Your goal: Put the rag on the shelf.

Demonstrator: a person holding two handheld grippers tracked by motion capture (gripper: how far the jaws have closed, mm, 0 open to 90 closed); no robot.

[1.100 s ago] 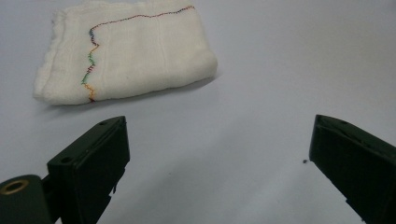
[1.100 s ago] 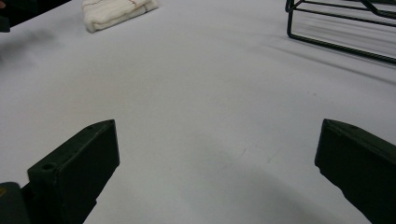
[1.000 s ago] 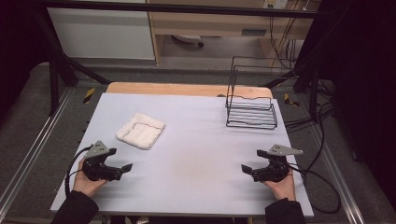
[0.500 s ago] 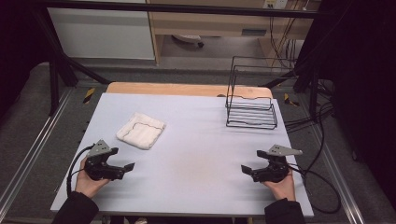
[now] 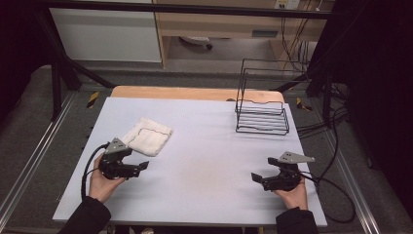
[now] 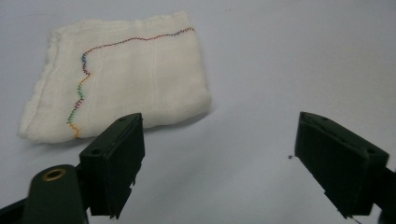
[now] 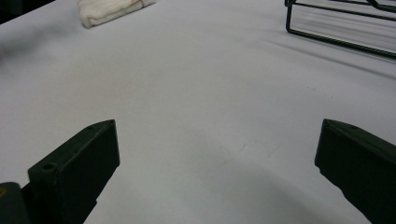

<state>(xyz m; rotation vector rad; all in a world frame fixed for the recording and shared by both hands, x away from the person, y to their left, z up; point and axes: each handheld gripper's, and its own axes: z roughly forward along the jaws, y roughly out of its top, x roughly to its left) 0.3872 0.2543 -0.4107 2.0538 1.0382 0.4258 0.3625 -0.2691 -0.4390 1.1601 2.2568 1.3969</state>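
Observation:
A folded white cloth (image 5: 147, 136) with a coloured stitched line lies on the left half of the pale table (image 5: 209, 161). My left gripper (image 5: 142, 165) is just below it in the high view, held in a hand and pointing right. Its jaws have just been closing a little, with nothing between them. In the left gripper view the cloth (image 6: 121, 79) lies ahead and left of the open left gripper (image 6: 219, 135), apart from the jaws. My right gripper (image 5: 256, 177) rests near the front right of the table, open and empty. The right gripper (image 7: 219, 140) frames bare table.
A black wire rack (image 5: 261, 114) stands at the back right of the table; its base (image 7: 336, 37) crosses the top right of the right gripper view. The cloth (image 7: 109, 9) lies far off there. Cables (image 5: 331, 146) trail off the right edge. A wooden strip (image 5: 195, 92) borders the far side.
My left gripper has moved up the table and slightly right, closer to the cloth. The right gripper has stayed where it was.

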